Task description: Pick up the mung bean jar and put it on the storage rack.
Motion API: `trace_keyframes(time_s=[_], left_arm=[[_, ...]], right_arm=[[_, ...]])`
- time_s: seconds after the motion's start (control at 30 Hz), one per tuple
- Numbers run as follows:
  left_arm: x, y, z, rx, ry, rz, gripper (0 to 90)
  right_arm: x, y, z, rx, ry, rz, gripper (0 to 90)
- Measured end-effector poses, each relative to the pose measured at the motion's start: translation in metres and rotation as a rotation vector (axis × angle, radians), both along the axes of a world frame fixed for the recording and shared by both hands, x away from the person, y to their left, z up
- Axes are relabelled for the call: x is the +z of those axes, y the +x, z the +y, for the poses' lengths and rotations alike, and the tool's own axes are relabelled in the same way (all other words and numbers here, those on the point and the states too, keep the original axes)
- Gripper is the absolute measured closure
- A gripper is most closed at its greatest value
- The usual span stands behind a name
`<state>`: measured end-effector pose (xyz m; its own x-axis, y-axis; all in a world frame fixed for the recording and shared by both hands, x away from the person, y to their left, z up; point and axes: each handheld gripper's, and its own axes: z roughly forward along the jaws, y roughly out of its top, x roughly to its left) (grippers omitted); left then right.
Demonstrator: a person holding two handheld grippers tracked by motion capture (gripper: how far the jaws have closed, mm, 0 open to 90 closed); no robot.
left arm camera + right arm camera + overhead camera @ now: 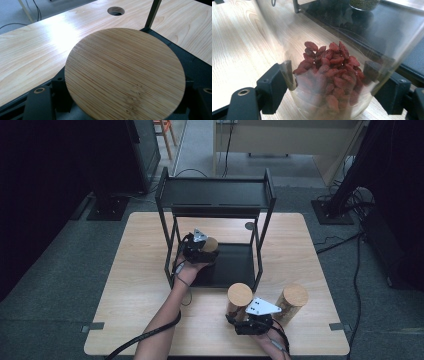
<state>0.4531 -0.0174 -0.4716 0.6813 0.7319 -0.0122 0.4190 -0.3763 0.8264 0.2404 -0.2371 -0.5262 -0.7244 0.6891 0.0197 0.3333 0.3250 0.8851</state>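
A clear jar with a round bamboo lid (pixel 210 244) (pixel 125 75) stands at the front left of the black rack's lower shelf (pixel 232 265). My left gripper (pixel 200 251) (pixel 120 100) is shut on it, one jaw on each side below the lid. A second jar (pixel 239 296), holding red dried berries (pixel 327 72), stands on the table in front of the rack. My right gripper (pixel 246 317) (pixel 332 85) is shut on it, with both pads (pixel 274 87) pressed against the glass. In the right gripper view, the bottom of a jar of green grains (pixel 364 3) rests on the shelf.
The two-tier black rack (pixel 215 195) stands at the middle back of the wooden table (pixel 140 270). A third bamboo-lidded jar (pixel 293 301) stands just right of my right gripper. A round cable hole (pixel 249 225) (pixel 116 10) lies behind the rack. A rack post (pixel 152 12) rises near the left jar.
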Motion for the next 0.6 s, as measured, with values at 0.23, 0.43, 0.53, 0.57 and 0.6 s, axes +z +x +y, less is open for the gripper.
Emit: trace_keyframes(time_s=[0.23, 0.43, 0.53, 0.57, 0.6], left_arm=[[-0.0043, 0.0024, -0.0058, -0.002, 0.016, 0.001, 25.9], [-0.005, 0.0042, -0.0078, -0.007, 0.031, 0.0, 25.9], [-0.0057, 0.0045, -0.0091, -0.012, 0.038, -0.008, 25.8], [-0.0059, 0.0044, -0.0092, -0.013, 0.04, -0.009, 25.8], [-0.0061, 0.0045, -0.0092, -0.013, 0.041, -0.009, 25.8]], right_arm=[[0.0, 0.0001, 0.0, 0.001, 0.0, 0.001, 20.7], [0.0, 0.0001, 0.0002, 0.001, -0.003, -0.001, 20.7], [-0.0001, 0.0003, 0.0003, 0.003, -0.004, 0.0, 20.8], [-0.0001, 0.0004, 0.0004, 0.002, -0.004, 0.0, 20.8], [-0.0001, 0.0004, 0.0003, 0.002, -0.004, -0.001, 20.8]])
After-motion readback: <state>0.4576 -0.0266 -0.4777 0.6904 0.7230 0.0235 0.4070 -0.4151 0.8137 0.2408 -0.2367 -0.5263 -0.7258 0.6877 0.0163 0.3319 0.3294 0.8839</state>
